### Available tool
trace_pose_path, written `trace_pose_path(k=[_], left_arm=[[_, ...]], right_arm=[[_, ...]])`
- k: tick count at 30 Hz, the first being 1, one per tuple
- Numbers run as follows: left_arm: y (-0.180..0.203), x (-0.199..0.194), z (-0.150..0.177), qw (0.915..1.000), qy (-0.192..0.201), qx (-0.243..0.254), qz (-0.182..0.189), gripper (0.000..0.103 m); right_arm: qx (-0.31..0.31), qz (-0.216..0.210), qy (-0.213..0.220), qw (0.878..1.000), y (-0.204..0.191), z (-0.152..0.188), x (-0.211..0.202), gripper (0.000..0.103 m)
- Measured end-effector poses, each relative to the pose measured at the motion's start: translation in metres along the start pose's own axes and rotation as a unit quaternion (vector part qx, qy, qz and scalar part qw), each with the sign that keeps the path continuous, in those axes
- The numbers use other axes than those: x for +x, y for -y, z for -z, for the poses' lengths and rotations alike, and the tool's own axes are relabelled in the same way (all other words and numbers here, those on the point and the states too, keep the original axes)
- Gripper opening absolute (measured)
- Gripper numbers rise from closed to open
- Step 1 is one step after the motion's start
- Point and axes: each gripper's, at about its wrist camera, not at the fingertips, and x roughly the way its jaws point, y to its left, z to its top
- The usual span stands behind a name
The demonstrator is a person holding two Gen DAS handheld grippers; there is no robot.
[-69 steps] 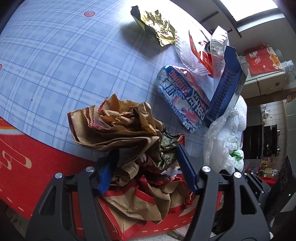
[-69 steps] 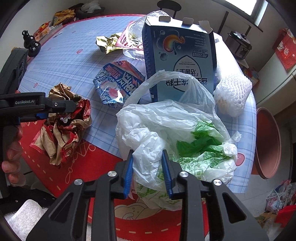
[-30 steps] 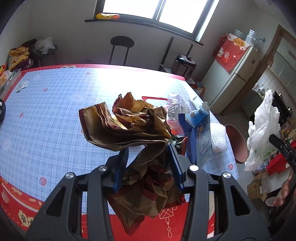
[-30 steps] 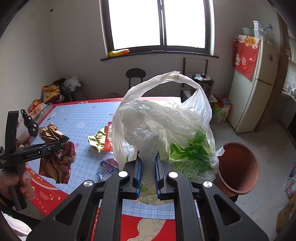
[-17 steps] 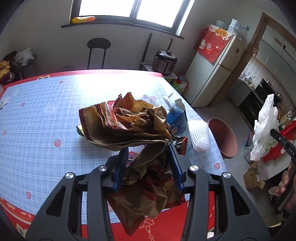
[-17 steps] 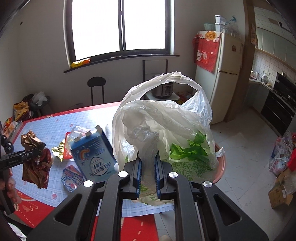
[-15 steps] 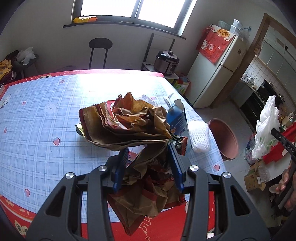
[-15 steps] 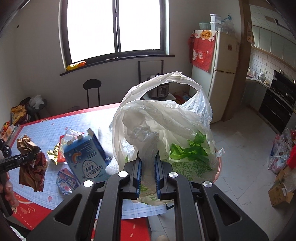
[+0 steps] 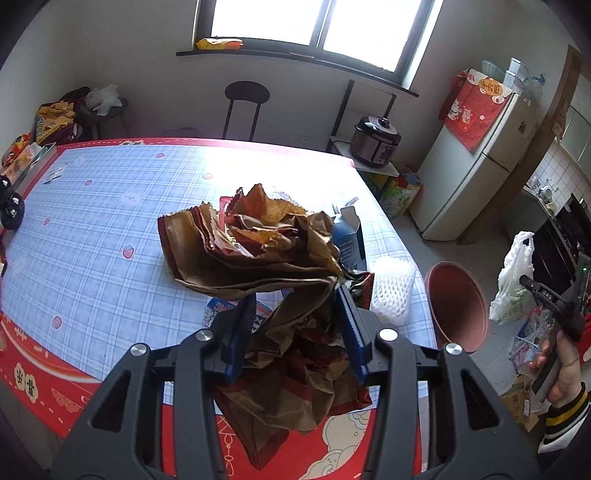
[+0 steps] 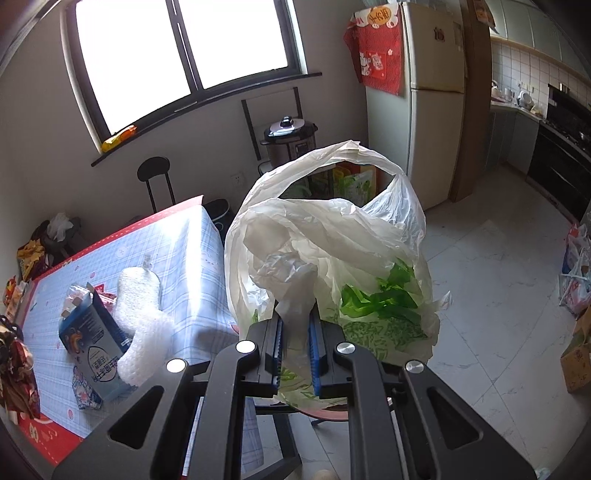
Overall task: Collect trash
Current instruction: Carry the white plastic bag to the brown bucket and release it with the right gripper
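Bright daylight pours through a dark-framed window (image 9: 310, 22) above a round black stool (image 9: 246, 94), grey walls, a tall white refrigerator (image 10: 436, 92) and pale marbled floor tiles (image 10: 498, 280).

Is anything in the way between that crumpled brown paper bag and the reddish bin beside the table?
Nothing visible blocks it. The crumpled paper bag, held in the left gripper, hangs over the table edge; open air separates it from the bin.

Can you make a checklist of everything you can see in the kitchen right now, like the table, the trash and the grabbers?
Surface: table with blue checked cloth, red border.
Job's things: crumpled brown paper bag; white plastic bag; reddish bin beside the table.
Clutter: blue carton, white foam net.
Grippers: left gripper clamps the paper bag; right gripper pinches the plastic bag.
Cables: nothing seen.
Surroundings: window, stool, rice cooker, fridge.
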Motion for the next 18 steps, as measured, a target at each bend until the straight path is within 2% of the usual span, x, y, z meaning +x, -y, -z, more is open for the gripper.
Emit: trace_pose_path(k=[6,8,10,12,14,18], left_arm=[[0.016,-0.007,0.005,0.9997,0.000,-0.004,-0.025,0.046],[0.020,-0.006,0.001,0.9997,0.000,0.001,-0.025,0.046],[0.025,-0.005,-0.001,0.9997,0.001,0.010,-0.021,0.047],[0.034,-0.003,-0.003,0.9997,0.001,0.021,-0.013,0.047],[0.043,0.001,-0.004,0.9994,-0.002,0.035,-0.003,0.047],[0.066,0.010,-0.008,0.9979,-0.006,0.061,0.020,0.047]], right_arm=[[0.017,-0.011,-0.025,0.999,0.021,-0.012,0.036,0.017],[0.019,-0.013,-0.030,0.999,0.023,-0.016,0.039,0.027],[0.016,0.002,-0.028,0.999,0.023,-0.019,0.039,0.059],[0.014,0.004,-0.021,1.000,0.022,-0.019,0.034,0.072],[0.007,0.009,-0.021,1.000,0.021,-0.020,0.028,0.080],[0.003,0.014,-0.017,1.000,0.022,-0.021,0.015,0.087]])
